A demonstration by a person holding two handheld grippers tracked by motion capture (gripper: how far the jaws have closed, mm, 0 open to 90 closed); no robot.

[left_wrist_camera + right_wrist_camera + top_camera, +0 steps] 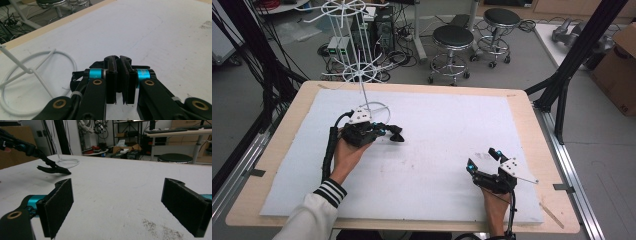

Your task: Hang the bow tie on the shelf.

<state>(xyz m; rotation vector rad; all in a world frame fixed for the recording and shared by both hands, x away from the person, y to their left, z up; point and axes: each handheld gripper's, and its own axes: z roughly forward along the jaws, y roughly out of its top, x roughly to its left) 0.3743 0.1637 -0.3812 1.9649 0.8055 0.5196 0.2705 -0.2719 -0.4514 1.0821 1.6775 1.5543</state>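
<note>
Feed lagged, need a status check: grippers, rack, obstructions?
Left gripper shut, empty, beside white wire rack. Right gripper open, empty. White mat between them bare.

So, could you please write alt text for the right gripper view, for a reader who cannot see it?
The right gripper holds its two black padded jaws wide apart, with nothing between them, low over a white table cover. Farther off at the left, the left gripper rests shut near the white wire stand; a black stool stands beyond the table.
</note>
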